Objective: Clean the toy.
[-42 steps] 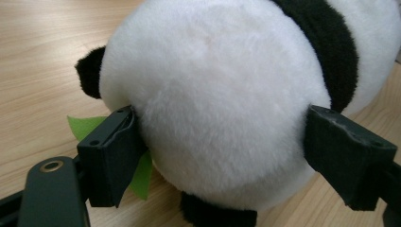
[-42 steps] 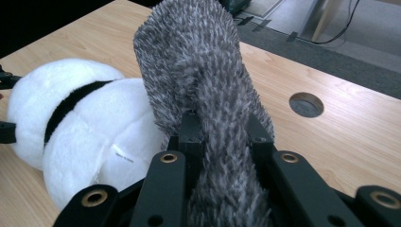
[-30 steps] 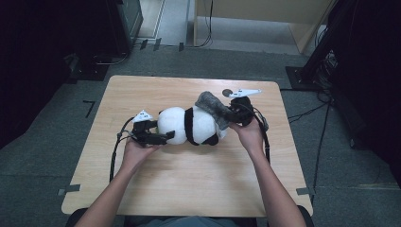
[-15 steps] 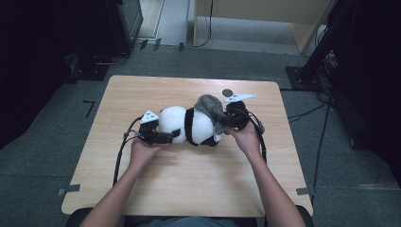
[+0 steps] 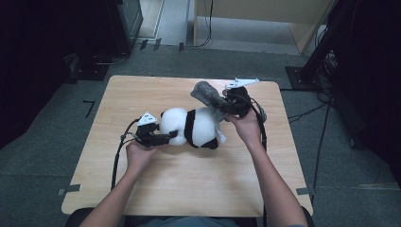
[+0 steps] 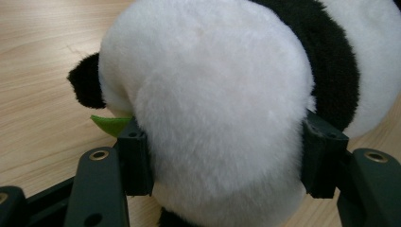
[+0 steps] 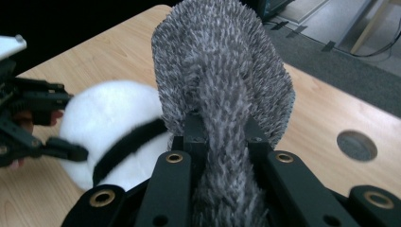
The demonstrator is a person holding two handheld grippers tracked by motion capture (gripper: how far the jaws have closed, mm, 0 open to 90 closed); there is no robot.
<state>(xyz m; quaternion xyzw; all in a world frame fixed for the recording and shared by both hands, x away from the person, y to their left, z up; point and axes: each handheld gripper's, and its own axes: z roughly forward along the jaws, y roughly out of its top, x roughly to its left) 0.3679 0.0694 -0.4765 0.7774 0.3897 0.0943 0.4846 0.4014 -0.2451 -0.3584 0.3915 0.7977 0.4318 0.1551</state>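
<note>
A black-and-white panda plush (image 5: 196,126) lies on its side in the middle of the wooden table (image 5: 189,189). My left gripper (image 5: 169,137) is at its white rounded end (image 6: 213,109). Its jaws have just been closing and now the pads (image 6: 135,161) press into the fur on both sides. A small green piece (image 6: 109,124) pokes out under the plush. My right gripper (image 5: 227,106) is shut on a grey fuzzy cloth (image 7: 222,71), held a little above the panda's other end. The left gripper (image 7: 33,123) also shows far off in the right gripper view.
A round grey hole (image 7: 357,145) sits in the tabletop near the far right corner. Cables trail from both grippers over the table. Dark equipment stands (image 5: 331,42) and a pale wooden unit (image 5: 265,19) stand on the grey floor beyond the far edge.
The left jaws have come together onto the panda's white end. The right gripper has risen slightly with the grey cloth, lifting it off the plush.
</note>
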